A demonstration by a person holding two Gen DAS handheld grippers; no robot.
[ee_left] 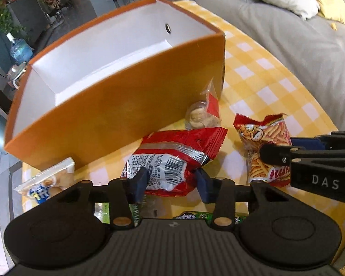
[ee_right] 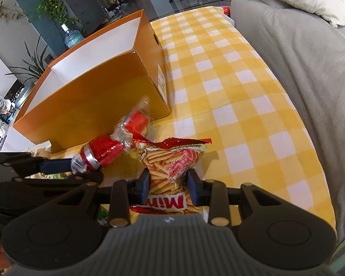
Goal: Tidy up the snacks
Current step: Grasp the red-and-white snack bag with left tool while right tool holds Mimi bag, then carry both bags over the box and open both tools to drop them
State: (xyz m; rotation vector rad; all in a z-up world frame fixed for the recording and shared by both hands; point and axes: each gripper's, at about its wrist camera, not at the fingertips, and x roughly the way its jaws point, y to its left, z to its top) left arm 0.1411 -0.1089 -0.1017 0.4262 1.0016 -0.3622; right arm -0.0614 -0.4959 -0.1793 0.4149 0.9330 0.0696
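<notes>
An open orange box (ee_left: 117, 96) with a white inside stands on the yellow checked cloth; it also shows in the right wrist view (ee_right: 92, 101). My left gripper (ee_left: 170, 181) is shut on a red foil snack bag (ee_left: 174, 154), also visible in the right wrist view (ee_right: 99, 153). My right gripper (ee_right: 169, 184) is shut on a Mimi shrimp-stick bag (ee_right: 170, 161), seen in the left wrist view (ee_left: 264, 147) with the right gripper (ee_left: 285, 149) on it. A clear biscuit pack (ee_left: 202, 115) leans by the box.
A white-and-blue snack pack (ee_left: 46, 179) lies at the box's near left corner. Green packets (ee_left: 195, 217) lie under my left gripper. A grey sofa (ee_right: 299, 53) with cushions borders the cloth (ee_right: 230, 87) on the right.
</notes>
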